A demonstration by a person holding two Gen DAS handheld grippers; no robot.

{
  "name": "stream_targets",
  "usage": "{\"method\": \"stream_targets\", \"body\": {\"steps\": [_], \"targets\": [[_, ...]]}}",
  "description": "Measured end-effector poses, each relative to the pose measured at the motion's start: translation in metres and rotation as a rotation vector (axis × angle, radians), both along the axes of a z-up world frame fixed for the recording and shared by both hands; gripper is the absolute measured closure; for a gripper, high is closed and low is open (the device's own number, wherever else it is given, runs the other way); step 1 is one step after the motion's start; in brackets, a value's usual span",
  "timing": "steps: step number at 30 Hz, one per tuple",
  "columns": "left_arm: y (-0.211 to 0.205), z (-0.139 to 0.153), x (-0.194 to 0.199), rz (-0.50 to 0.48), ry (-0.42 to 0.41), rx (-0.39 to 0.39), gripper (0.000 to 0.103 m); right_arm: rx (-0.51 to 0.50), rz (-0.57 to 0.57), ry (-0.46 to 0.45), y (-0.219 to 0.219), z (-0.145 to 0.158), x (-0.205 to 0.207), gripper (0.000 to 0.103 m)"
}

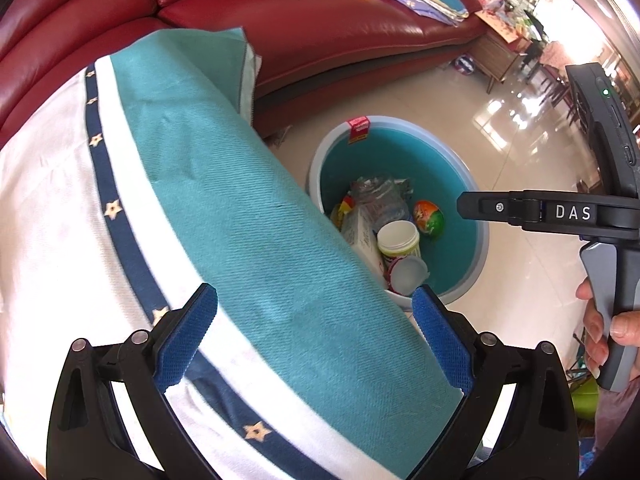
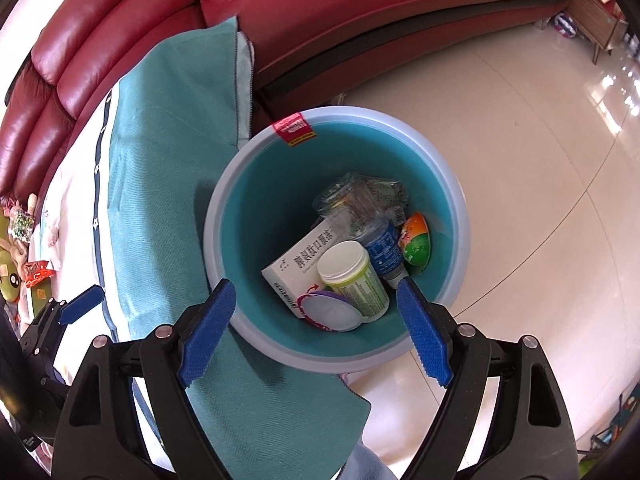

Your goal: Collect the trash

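**Over the bin, both grippers empty**

Above the bin (image 2: 248, 332), your right gripper (image 2: 316, 328) is hanging spread wide, pinching nothing. At its twelve o'clock the white-lidded jar (image 2: 352, 276) and carton (image 2: 296, 268) are lying: light, stiff, smooth. Your left gripper (image 1: 316, 340) is hovering spread over the cloth (image 1: 248, 216).

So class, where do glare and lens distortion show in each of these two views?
Left wrist view: window glare on the floor tiles, and the sofa bows with dark corners. Right wrist view: shine on the sofa's leather; the bin stays sharp.
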State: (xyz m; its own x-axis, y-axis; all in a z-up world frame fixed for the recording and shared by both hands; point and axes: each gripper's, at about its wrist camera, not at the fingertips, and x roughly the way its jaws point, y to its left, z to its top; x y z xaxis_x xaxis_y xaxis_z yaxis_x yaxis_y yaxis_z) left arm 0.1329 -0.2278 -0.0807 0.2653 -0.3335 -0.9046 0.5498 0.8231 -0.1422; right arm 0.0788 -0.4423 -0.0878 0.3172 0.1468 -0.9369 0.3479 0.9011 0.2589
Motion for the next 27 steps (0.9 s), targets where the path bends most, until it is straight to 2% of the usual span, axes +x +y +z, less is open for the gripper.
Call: {"method": "stream_targets", "body": {"steps": [14, 27], "targets": [[0.098, 0.025, -0.017, 0.136, -0.054, -0.013, 0.005, -0.029, 0.126, -0.043, 0.081, 0.036, 0.006, 0.024], [0.239, 0.031, -0.045, 0.363, -0.073, -0.046, 0.005, -0.075, 0.356, -0.057, 0.218, 0.056, 0.020, 0.024]]}}
